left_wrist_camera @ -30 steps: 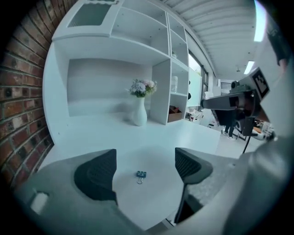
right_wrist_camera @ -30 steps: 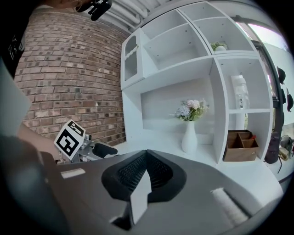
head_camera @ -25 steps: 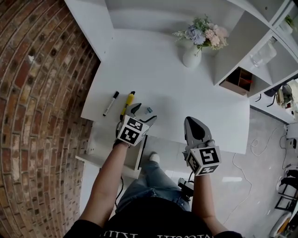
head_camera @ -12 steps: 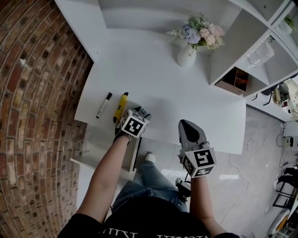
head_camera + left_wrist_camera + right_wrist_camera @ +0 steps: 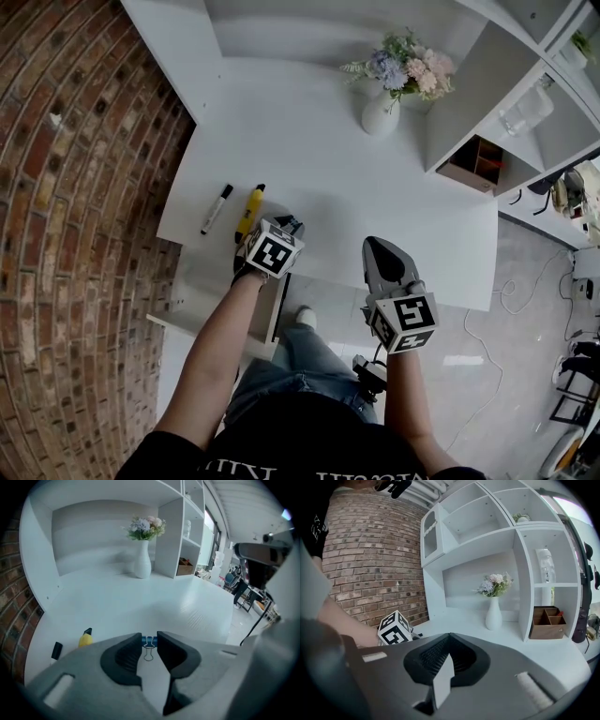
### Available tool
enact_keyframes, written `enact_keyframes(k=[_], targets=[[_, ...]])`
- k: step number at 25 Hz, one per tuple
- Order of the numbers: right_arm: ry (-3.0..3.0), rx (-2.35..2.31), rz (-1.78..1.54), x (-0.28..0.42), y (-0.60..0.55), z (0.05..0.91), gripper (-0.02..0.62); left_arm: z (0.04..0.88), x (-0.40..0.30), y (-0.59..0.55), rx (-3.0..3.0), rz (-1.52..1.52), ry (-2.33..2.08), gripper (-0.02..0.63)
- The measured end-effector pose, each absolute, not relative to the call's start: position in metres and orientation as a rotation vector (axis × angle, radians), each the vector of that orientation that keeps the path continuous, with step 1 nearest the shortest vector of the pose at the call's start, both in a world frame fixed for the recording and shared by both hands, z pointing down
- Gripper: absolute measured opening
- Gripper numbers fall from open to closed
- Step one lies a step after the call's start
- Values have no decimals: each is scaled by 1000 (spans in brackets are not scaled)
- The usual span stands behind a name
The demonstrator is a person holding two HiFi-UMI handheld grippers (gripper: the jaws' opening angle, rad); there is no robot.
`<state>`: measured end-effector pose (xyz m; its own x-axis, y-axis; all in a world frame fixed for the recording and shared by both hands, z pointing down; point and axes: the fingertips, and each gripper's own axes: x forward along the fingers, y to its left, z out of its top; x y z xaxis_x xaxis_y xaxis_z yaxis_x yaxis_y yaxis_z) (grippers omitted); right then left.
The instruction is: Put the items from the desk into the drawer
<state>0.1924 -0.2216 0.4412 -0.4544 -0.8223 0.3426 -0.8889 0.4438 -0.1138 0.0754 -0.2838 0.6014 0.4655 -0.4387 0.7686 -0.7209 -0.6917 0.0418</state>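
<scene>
- Binder clip [image 5: 149, 642], blue with wire handles, lies on the white worktop [image 5: 328, 178] near its front edge, just right of the pens.
- Left hand-held gripper [image 5: 285, 227] points steeply down at that spot. Its jaws have just been closing and now stand narrow, with the pads against both sides of the clip's blue body.
- Right hand-held gripper [image 5: 449, 636] hovers over the worktop's front edge, well apart from the left one. Its jaws are pressed together with nothing between them.
- Yellow highlighter [image 5: 249, 211] and black marker [image 5: 217, 208] lie side by side on the worktop, just left of the left hand-held gripper, untouched.
- Drawer [image 5: 206, 281] stands pulled out below the worktop's front-left edge, under the left forearm.
- White vase [image 5: 380, 112] with pale flowers stands upright at the back of the worktop, beside the white shelf unit.
- Wooden organiser [image 5: 478, 161] sits in a lower shelf compartment to the right.
- Brick wall [image 5: 75, 234] runs along the left side.
</scene>
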Motion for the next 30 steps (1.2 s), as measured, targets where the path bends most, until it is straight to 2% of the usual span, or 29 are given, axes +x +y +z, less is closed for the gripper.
enact_keyframes(k=[16,30], targets=[[-2471,1527,365,151,-197,419,-6,502,27,-266,2531,816,-1127,100],[-2433,1556,334,103,-168,401,-6,450,-87,-224,2526,625,-1322,101]])
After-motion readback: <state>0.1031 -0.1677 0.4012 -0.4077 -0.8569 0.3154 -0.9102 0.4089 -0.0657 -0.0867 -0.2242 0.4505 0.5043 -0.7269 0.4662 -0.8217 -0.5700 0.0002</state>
